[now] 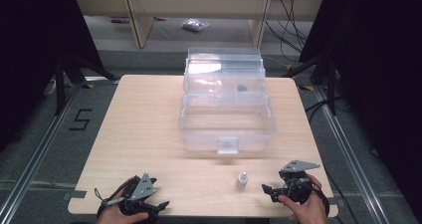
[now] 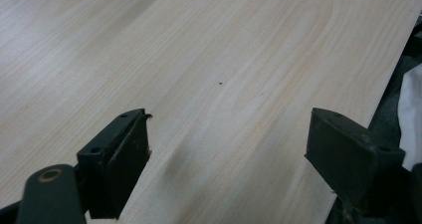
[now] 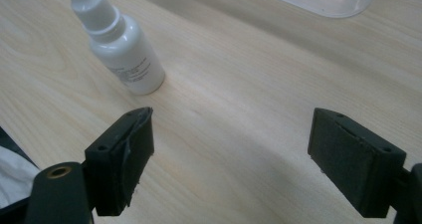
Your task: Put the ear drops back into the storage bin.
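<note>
Small white dropper bottle (image 3: pixel 124 50) stands upright on the table (image 1: pixel 149 134) just ahead of the right gripper (image 3: pixel 231 154) – both grippers' jaws wide, empty – looks light, rigid, smooth plastic, tippy, so grab the body, not the cap

One small white dropper bottle (image 1: pixel 241 180) near the table's (image 1: pixel 149 134) front edge. One clear plastic lidded box (image 1: pixel 226 127), lid raised, toward the back edge. Two handheld grippers: left gripper (image 1: pixel 158 204), right gripper (image 1: pixel 267 189).
</note>
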